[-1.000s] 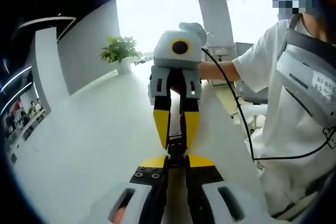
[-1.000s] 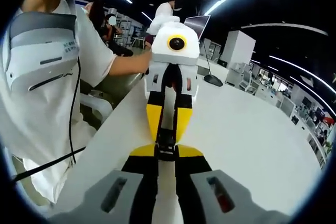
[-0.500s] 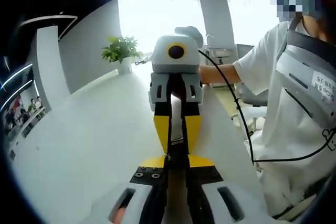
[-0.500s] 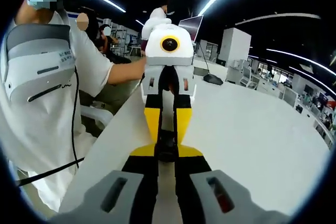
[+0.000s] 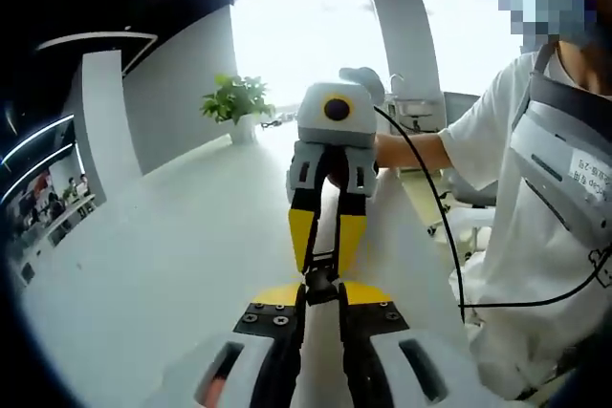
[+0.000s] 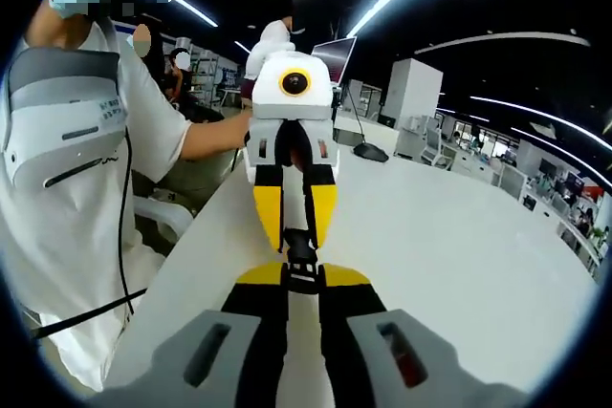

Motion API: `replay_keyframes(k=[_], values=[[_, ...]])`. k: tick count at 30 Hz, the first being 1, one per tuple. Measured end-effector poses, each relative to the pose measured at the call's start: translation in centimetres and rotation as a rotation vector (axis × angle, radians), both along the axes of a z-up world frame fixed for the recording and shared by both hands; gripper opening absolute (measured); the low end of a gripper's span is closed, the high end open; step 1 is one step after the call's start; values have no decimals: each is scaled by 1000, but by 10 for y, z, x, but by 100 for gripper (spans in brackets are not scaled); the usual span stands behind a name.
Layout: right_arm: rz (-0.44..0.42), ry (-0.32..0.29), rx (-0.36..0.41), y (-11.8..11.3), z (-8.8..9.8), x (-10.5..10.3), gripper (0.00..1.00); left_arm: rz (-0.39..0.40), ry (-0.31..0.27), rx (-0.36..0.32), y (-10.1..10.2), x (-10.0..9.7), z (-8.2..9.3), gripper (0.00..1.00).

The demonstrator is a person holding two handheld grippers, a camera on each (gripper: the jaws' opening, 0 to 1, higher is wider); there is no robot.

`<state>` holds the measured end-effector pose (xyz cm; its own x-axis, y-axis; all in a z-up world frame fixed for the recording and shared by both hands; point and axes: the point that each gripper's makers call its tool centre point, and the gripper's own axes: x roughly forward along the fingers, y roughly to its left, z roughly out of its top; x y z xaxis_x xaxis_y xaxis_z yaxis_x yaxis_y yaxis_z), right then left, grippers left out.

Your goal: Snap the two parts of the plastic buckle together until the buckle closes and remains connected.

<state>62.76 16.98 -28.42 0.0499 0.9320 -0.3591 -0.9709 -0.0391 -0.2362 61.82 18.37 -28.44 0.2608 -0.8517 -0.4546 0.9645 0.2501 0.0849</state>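
A small black plastic buckle hangs in the air above a white table, pinched from both ends. In the left gripper view my left gripper rises from the bottom with its yellow-tipped jaws shut on the near end. My right gripper points straight at it and is shut on the far end. In the right gripper view the same buckle spans the short gap between my right gripper below and my left gripper above. I cannot tell whether the two halves are latched.
The long white table stretches away under both grippers. A potted plant stands at its far end. A person in a white shirt stands at the table's edge, with a black cable trailing down. A monitor is behind.
Both views have tilted a little. The facing gripper looks smaller and a bit farther off than half a second ago, and more of the black buckle shows between the tips.
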Motion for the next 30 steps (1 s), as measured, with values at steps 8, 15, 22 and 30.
replay_keyframes(k=[8, 15, 22, 30], values=[[-14, -23, 0, -3, 4, 1, 9, 10, 22, -3, -1, 0, -3, 12], [-20, -27, 7, -4, 8, -1, 10, -14, 5, 0, -2, -1, -1, 11], [-9, 13, -25, -6, -1, -5, 11, -63, -22, 20, -4, -3, -6, 10], [-23, 113, -34, -9, -6, -5, 12, -91, -15, 28, -4, -4, -10, 10]])
